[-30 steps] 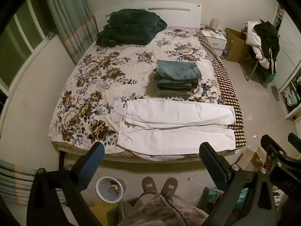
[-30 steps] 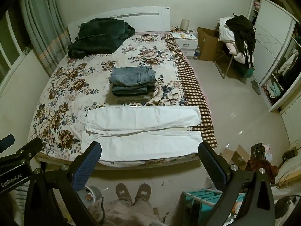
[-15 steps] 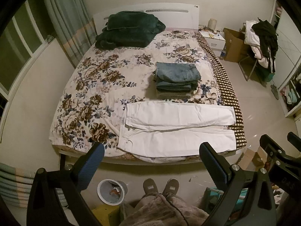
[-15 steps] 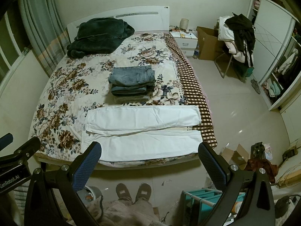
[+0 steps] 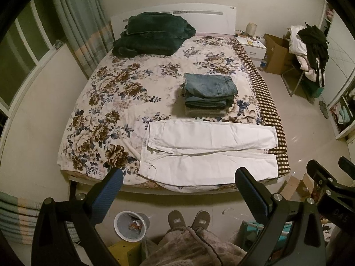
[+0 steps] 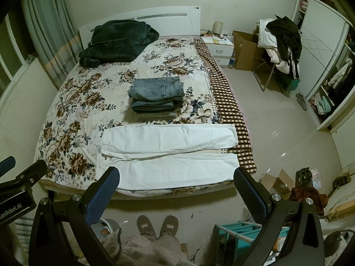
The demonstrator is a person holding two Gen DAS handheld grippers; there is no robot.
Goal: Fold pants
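White pants (image 5: 208, 153) flat on bed (image 5: 111, 102), near hem overhanging; both grippers' fingers spread, empty.

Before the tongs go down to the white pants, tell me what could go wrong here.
1. The white pants lie at the near edge of the bed, hem ends over the checked border; a tug toward the person could slide them off.
2. The folded jeans stack sits just behind; a sweeping fold could knock it.
3. Both left tongs and right tongs are open and high, so a grab might pinch the floral cover too.
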